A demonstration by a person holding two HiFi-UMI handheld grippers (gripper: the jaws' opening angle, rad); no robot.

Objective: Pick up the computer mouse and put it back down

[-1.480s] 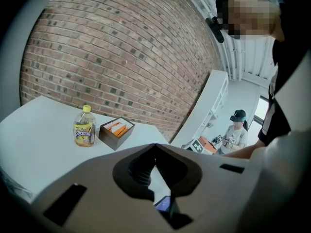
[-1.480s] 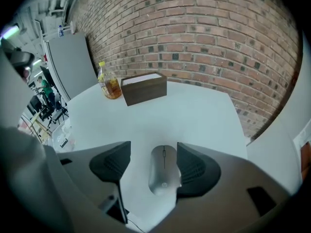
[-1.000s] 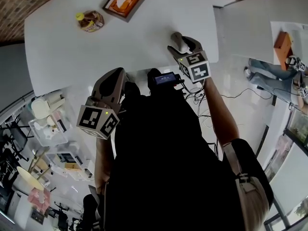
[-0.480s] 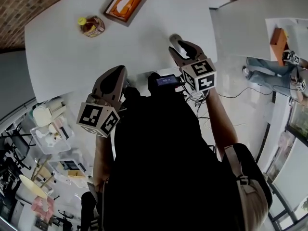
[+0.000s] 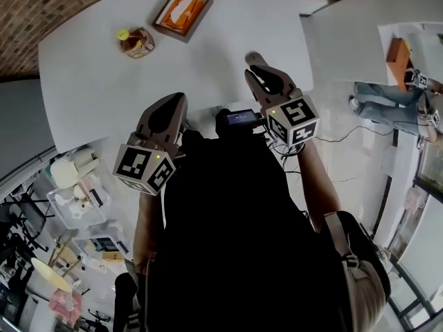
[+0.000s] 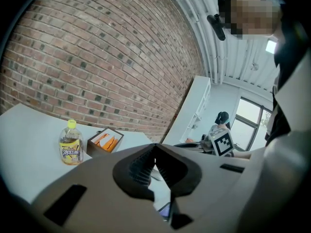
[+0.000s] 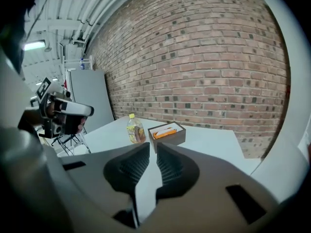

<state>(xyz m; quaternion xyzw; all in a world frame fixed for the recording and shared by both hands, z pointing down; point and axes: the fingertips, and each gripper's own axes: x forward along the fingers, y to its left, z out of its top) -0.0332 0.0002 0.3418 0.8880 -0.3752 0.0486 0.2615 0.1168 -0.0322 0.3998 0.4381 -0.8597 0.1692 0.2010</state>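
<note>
The grey computer mouse lies on the white table near its front right corner, with only its far end showing past my right gripper's tips. My right gripper hangs just above and in front of it. Its jaws are closing to a narrow slit with nothing between them, as the right gripper view shows. The mouse does not appear in that view. My left gripper hovers at the table's front edge, shut and empty.
A yellow-capped bottle and a brown box with orange contents stand at the table's far side. A second white table lies to the right, where another person works. A brick wall runs behind.
My right gripper stood wide around the mouse on the table. It has lifted away toward me and its jaws have narrowed to a slit. The mouse stays on the table.
</note>
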